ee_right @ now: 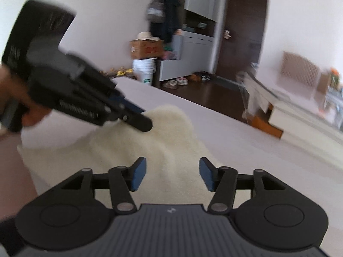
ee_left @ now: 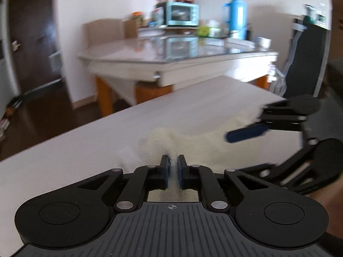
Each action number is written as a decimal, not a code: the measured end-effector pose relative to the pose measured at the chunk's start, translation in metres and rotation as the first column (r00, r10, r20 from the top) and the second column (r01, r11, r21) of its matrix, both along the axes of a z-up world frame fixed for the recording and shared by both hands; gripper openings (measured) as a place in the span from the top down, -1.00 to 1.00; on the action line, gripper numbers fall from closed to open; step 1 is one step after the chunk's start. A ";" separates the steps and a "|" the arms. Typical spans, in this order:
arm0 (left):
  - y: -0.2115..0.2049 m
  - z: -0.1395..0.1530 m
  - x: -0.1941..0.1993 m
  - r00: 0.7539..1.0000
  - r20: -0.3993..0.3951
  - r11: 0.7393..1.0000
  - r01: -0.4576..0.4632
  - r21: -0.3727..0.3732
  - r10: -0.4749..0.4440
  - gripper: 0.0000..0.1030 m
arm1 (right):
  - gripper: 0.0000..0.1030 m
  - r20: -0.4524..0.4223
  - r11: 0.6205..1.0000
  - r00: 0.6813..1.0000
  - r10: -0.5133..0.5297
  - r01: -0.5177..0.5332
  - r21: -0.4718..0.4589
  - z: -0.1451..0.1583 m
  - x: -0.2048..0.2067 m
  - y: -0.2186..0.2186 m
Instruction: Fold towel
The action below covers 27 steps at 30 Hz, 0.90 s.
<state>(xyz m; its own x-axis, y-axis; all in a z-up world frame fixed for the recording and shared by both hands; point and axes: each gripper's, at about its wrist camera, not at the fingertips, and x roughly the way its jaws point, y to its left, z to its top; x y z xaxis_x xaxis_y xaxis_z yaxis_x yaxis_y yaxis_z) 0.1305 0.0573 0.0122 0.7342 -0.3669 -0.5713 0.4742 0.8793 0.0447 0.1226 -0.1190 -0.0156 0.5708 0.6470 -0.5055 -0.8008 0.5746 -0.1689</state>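
Observation:
A cream towel [ee_left: 193, 145] lies rumpled on the white table [ee_left: 75, 154]. My left gripper [ee_left: 173, 169] is shut on a raised fold of the towel, and cloth shows between its blue pads. In the right wrist view the left gripper [ee_right: 142, 121] comes in from the left and pinches the towel [ee_right: 171, 137] at its far edge. My right gripper [ee_right: 172, 175] stands open over the near part of the towel, with nothing pressed between its pads. One of its blue fingers [ee_left: 246, 133] shows blurred at the right of the left wrist view.
A second table [ee_left: 171, 64] stands beyond, with a teal toaster oven [ee_left: 182, 14] and a blue thermos [ee_left: 236, 15] on it. A black chair [ee_left: 304, 60] is at the right. A cardboard box [ee_right: 146, 48], white bucket [ee_right: 144, 68] and shoes sit on the dark floor.

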 end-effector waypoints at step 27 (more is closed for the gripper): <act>-0.054 -0.012 -0.086 0.955 -0.049 0.948 0.295 0.118 -0.291 0.23 | 0.17 0.231 0.938 0.951 0.204 -0.122 -0.324 -0.016 -0.090 -0.043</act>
<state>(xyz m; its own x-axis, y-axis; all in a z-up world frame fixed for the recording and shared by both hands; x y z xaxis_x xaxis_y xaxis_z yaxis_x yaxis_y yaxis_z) 0.0447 0.0038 0.0006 0.5864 -0.4890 -0.6457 0.7130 0.6899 0.1250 0.0323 -0.1619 -0.0320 0.6068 0.5818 -0.5416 -0.7845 0.3285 -0.5260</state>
